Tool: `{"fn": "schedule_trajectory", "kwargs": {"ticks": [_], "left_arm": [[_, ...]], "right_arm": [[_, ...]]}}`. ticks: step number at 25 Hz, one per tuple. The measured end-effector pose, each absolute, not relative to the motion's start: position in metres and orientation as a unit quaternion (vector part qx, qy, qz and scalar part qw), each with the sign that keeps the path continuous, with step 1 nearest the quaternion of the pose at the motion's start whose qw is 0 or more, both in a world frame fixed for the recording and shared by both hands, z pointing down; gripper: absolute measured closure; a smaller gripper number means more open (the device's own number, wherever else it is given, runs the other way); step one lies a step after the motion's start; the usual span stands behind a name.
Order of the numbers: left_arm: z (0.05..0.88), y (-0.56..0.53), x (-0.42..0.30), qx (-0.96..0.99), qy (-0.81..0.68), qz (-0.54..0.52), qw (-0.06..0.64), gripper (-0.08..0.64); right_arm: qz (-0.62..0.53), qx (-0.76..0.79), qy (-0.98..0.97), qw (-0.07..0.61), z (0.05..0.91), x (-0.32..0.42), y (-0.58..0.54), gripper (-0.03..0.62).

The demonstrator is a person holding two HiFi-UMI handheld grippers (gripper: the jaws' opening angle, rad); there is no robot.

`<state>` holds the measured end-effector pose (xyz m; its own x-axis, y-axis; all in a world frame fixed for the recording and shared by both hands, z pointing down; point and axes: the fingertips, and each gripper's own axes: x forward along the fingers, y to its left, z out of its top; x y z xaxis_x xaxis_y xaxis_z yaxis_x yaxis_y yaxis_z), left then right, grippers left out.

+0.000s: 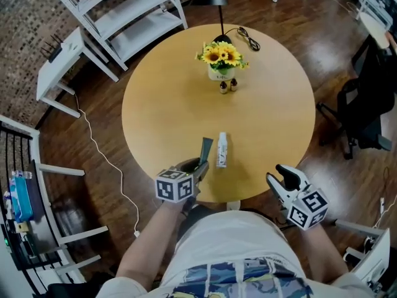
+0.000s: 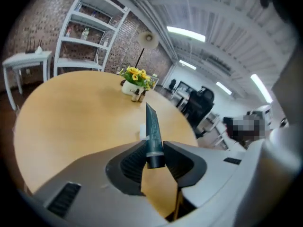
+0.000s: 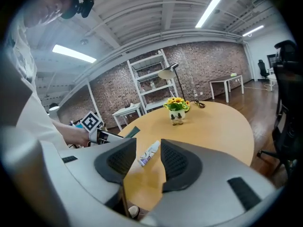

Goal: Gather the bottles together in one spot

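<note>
My left gripper [image 1: 200, 164] is shut on the lower end of a dark green tube [image 1: 205, 149], which sticks out beyond the jaws over the round table's [image 1: 161, 110] near part. In the left gripper view the tube [image 2: 152, 129] stands clamped between both pads. A white bottle [image 1: 221, 150] lies on its side just right of the tube. Two small brown bottles [image 1: 228, 85] stand in front of the sunflower pot [image 1: 221, 64] at the far side. My right gripper [image 1: 280, 175] hangs open and empty off the table's near right edge; its view shows the white bottle [image 3: 149, 153] well beyond its jaws.
A black lamp base with its cable [image 1: 243, 37] sits behind the flower pot. White shelving [image 1: 124, 17] and a small white table [image 1: 59, 67] stand to the far left, and a black office chair [image 1: 366, 113] to the right. Wooden floor surrounds the table.
</note>
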<state>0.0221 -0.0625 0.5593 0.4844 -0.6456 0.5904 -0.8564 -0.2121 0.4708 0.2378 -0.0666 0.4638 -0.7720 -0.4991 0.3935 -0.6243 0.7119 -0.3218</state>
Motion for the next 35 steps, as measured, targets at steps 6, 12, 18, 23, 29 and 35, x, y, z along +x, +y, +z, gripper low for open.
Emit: {"fn": "schedule_trajectory", "kwargs": {"ticks": [6,12,18,23,29,35], "left_arm": [[0.449,-0.039,0.04,0.852,-0.352,-0.025,0.386,0.446],[0.41,-0.01,0.028,0.89,-0.313,-0.031,0.331,0.446],[0.401,0.029,0.02,0.922,-0.27,0.004,0.277,0.446],[0.402,0.059,0.005,0.936,-0.243,0.004,0.257,0.446],[0.406,0.082,-0.023,0.942,-0.23,0.004,0.244,0.446],[0.423,0.087,-0.055,0.931,-0.268,0.024,0.246,0.442]], "right_arm": [[0.175,0.254,-0.944,0.113,0.425,0.18,-0.073,0.407],[0.223,0.208,-0.951,0.047,0.381,0.118,-0.059,0.41],[0.294,0.121,-0.948,0.001,0.344,0.051,-0.032,0.462],[0.36,0.058,-0.931,0.003,0.343,0.015,0.005,0.513],[0.347,0.08,-0.934,0.034,0.355,-0.019,0.035,0.548],[0.297,0.128,-0.945,0.05,0.354,-0.027,0.03,0.548]]}}
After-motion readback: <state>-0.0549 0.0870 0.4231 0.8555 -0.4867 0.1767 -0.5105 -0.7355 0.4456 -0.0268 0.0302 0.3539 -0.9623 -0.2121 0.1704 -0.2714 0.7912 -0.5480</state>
